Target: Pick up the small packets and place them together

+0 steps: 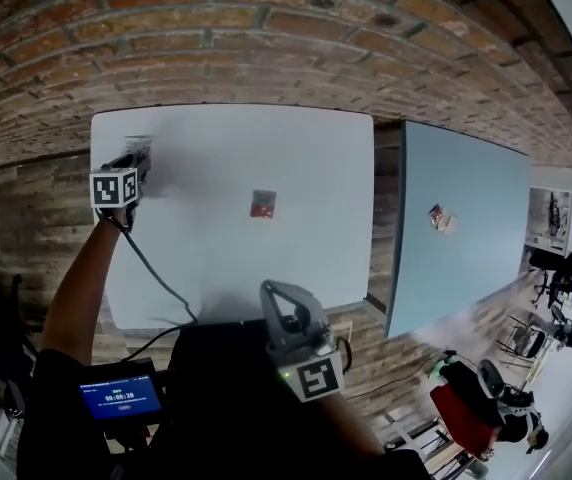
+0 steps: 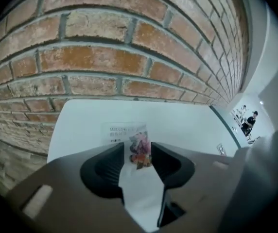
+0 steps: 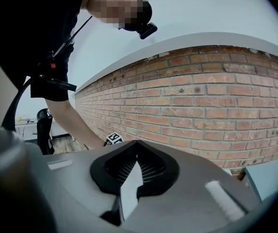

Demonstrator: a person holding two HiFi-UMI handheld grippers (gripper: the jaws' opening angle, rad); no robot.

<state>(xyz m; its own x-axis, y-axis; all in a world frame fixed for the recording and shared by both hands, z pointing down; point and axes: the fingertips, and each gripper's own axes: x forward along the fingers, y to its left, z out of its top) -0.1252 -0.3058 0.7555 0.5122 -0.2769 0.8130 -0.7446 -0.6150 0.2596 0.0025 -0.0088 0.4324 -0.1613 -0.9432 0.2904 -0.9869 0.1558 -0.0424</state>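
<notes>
The left gripper point(image 2: 140, 155) has its fingers wide apart, straddling the near end of a small packet point(image 2: 126, 133) that lies on the white surface point(image 2: 187, 125). The right gripper point(image 3: 136, 143) has its fingers pressed together, empty.

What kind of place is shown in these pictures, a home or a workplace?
Probably an office or lab room: a bare brick wall, a white table beside a grey-blue table, and a black office chair further back.
</notes>
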